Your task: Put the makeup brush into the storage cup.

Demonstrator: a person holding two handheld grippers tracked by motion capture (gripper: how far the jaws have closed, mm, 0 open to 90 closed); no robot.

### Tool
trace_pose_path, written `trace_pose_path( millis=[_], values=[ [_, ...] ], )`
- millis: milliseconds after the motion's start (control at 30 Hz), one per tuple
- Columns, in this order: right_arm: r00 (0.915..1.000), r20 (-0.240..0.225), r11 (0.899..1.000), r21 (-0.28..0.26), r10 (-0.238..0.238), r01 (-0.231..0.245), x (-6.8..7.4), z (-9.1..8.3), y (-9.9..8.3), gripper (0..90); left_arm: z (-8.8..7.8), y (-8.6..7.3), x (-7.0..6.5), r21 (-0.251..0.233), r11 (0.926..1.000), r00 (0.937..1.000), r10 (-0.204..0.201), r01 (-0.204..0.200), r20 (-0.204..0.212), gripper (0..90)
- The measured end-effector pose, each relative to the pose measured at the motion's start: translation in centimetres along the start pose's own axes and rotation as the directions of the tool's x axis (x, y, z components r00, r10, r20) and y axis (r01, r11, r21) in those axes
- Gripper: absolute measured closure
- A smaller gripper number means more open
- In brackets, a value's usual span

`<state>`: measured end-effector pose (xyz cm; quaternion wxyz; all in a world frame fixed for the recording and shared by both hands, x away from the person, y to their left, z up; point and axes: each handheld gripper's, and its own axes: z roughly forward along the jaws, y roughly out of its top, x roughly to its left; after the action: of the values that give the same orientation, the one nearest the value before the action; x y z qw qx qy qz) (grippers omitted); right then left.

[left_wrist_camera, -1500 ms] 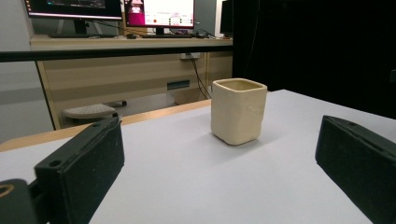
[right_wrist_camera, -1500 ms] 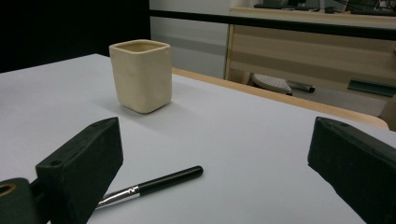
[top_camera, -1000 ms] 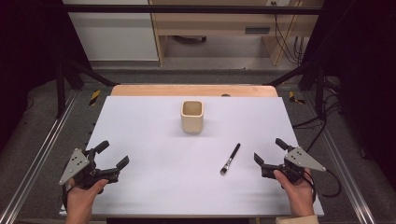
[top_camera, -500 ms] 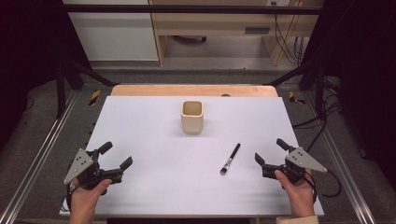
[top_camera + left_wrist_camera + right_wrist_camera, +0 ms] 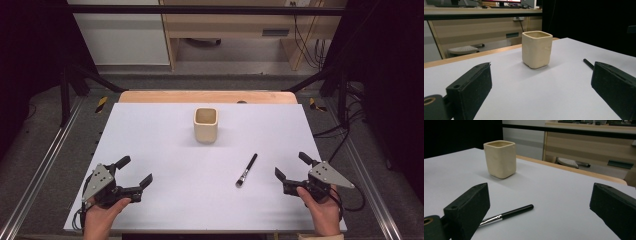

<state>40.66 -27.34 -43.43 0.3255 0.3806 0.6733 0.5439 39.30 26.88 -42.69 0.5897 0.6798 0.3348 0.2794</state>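
At the near edge, left: the left gripper (image 5: 134, 172), held in a hand (image 5: 102, 215), hovers low over the white table (image 5: 150, 135) with its jaws spread wide and nothing between them.
At the near edge, right: the right gripper (image 5: 295, 166) sits in the other hand (image 5: 322, 212), jaws likewise wide apart and empty.
Just ahead of the right gripper: a slim black-handled brush with a silver ferrule (image 5: 247, 170) lies flat on the table, bristles toward the person, handle pointing away toward the middle; near the right gripper but not touching it. In the right gripper view the brush (image 5: 506, 215) lies just beyond the left jaw.
Farther back, centre: a cream, square-sided ceramic cup (image 5: 205, 125) stands upright and looks empty, well apart from the brush.
Step in hand: I'd say the start; nothing grasped yet.
Next move: likely the right gripper reaches forward, straddles the thin handle and closes low against the table, then carries the brush to the cup.
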Motion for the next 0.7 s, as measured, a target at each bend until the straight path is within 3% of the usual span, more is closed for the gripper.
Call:
trace_pose_path(
  millis=[267, 400, 467, 533, 700],
  values=[
    [0.9996, 0.013, 0.998, 0.054, 0.026, -0.027, 0.9, 0.7, 0.1, 4.6, 0.2, -0.4, -0.4, 0.012, 0.9997, 0.9995, 0.020, -0.020, -0.025, 2.1],
    [0.9998, -0.015, 0.994, 0.112, -0.009, 0.011, 3.0, 2.4, 0.1, 5.4, 0.2, -0.6, -0.5, 0.015, 0.9995, 0.9986, 0.027, -0.026, -0.046, 2.2],
    [0.9997, -0.006, 0.991, 0.131, -0.023, 0.023, 3.5, 2.8, 0.1, 5.4, 0.1, -0.6, -0.5, 0.015, 0.9995, 0.9985, 0.028, -0.027, -0.048, 2.2],
    [0.9987, -0.007, 0.979, 0.198, -0.050, 0.050, 4.4, 4.0, 0.4, 6.9, 0.0, -0.7, -0.5, 0.013, 0.9994, 0.9978, 0.033, -0.032, -0.058, 2.2],
    [0.9980, -0.012, 0.964, 0.260, -0.062, 0.063, 5.0, 5.3, 1.3, 7.2, 0.1, -0.9, 0.0, 0.012, 0.9996, 0.9965, 0.028, -0.027, -0.079, 2.2]
  ],
)
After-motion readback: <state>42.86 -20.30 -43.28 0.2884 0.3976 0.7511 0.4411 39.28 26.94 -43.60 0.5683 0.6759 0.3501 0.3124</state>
